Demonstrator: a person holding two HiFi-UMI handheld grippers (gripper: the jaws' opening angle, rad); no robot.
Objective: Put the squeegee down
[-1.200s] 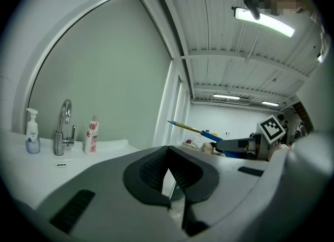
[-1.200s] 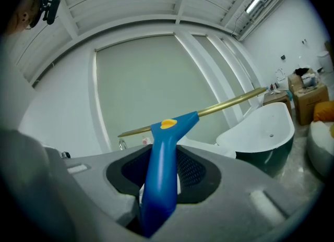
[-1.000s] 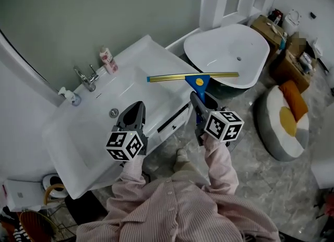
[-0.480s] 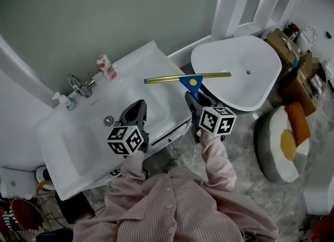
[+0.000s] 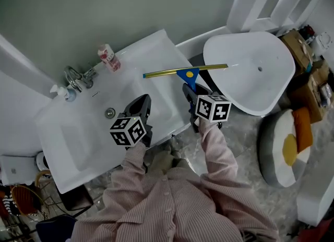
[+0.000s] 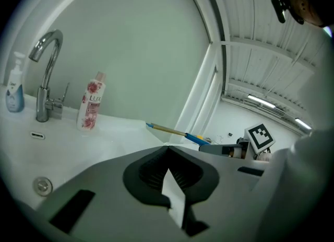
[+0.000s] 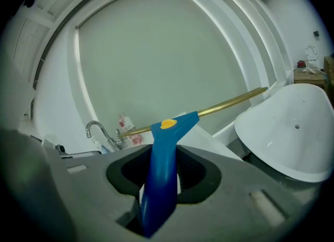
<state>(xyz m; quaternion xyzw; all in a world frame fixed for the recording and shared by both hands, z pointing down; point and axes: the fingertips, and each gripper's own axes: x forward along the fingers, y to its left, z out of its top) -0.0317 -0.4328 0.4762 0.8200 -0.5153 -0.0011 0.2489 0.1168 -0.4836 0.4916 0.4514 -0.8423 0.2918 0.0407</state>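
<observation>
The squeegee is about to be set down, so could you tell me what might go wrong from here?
1. The squeegee, clamped in the right gripper, has its blade reaching past the counter edge toward the bathtub; released there, it might tip off.
2. Swung left, the long blade could knock the bottle.

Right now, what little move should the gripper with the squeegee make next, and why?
Probably lower the right gripper toward the white counter. Its fingers grip the squeegee by the blue handle, and the blade hangs over the counter's right end, apparently clear of it.
</observation>
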